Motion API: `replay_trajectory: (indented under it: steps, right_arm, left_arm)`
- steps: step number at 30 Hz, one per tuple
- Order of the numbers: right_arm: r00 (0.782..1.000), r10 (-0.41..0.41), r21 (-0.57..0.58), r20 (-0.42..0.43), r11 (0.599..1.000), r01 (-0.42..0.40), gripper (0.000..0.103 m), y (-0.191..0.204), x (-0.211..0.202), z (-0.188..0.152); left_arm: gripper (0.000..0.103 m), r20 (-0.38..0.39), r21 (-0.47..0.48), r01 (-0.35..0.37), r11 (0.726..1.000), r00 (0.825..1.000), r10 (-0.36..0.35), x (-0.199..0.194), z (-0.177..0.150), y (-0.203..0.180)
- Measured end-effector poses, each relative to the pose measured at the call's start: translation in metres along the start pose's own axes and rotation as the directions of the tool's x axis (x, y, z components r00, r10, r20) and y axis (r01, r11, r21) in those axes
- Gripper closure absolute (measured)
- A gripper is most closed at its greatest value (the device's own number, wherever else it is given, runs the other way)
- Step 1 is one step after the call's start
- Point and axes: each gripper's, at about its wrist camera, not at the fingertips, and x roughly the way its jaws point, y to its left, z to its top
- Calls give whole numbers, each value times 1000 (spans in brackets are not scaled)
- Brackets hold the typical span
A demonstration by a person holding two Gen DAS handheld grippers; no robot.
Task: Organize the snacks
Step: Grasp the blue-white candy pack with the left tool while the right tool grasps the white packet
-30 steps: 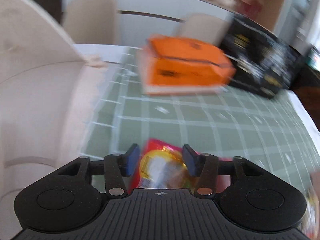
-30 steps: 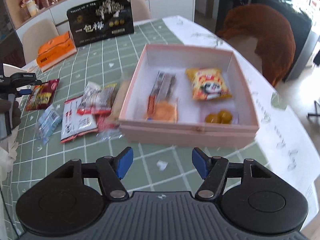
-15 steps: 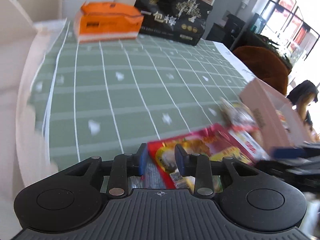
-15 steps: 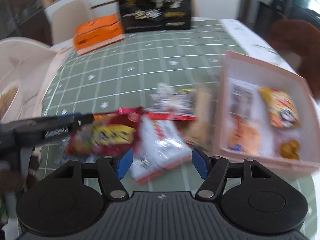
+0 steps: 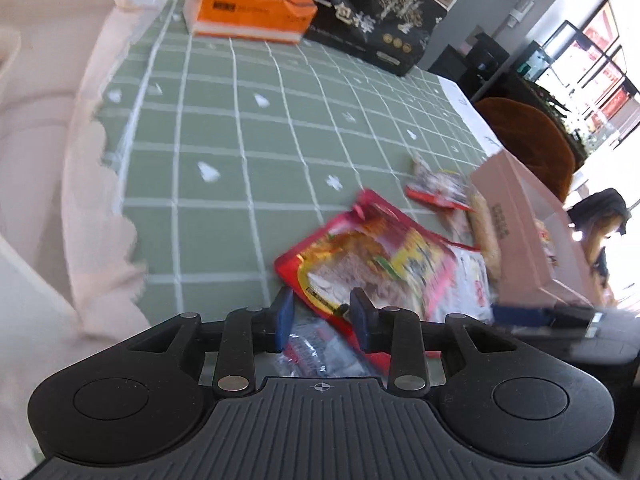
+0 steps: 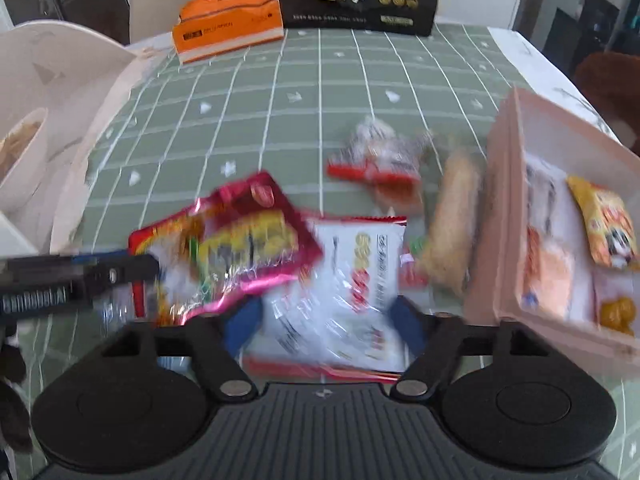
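Your left gripper [image 5: 320, 316] gripped the red snack packet [image 5: 372, 264], jaws opening. Your right gripper [image 6: 324, 324] was closing around the white packet [image 6: 340, 280], near the tablecloth's [image 5: 224, 152] front edge, beside the pink box [image 6: 508, 208].

Your left hand-held gripper [image 5: 320, 316]: matte black ribbed body, two round caps at the sides, silver pivot screws on the link arms, blue pads [image 5: 285, 312]. Your right hand-held gripper [image 6: 322, 320]: same build. White lettering on left unit's side.
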Motion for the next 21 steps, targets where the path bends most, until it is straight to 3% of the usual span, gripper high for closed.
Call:
replay_trajectory:
  steps: [3, 9, 12, 14, 17, 21]
  right_arm:
    - [999, 9, 42, -33, 999, -8, 56, -6, -8, -25]
    - [998, -32, 119, -49, 992, 38, 59, -29, -32, -64]
    - [999, -35, 146, -13, 989, 36, 53, -36, -46, -68]
    - [999, -31, 172, 22, 985, 26, 41, -39, -50, -65]
    - [998, -29, 137, 56, 990, 21, 35, -31, -45, -47]
    - [997, -59, 18, 40, 998, 58, 33, -5, -12, -24]
  left_arm:
    - [68, -53, 2, 60, 998, 997, -60, 3, -11, -13]
    - [68, -162, 162, 172, 972, 976, -146, 4, -42, -54]
    - [68, -134, 293, 121, 948, 987, -85, -4, -58, -70]
    - [68, -110, 336, 92, 937, 992, -58, -9, -65, -74]
    - [68, -89, 312, 32, 950, 996, -4, -17, -70, -71]
    - [68, -67, 285, 3, 958, 998, 17, -30, -72, -69]
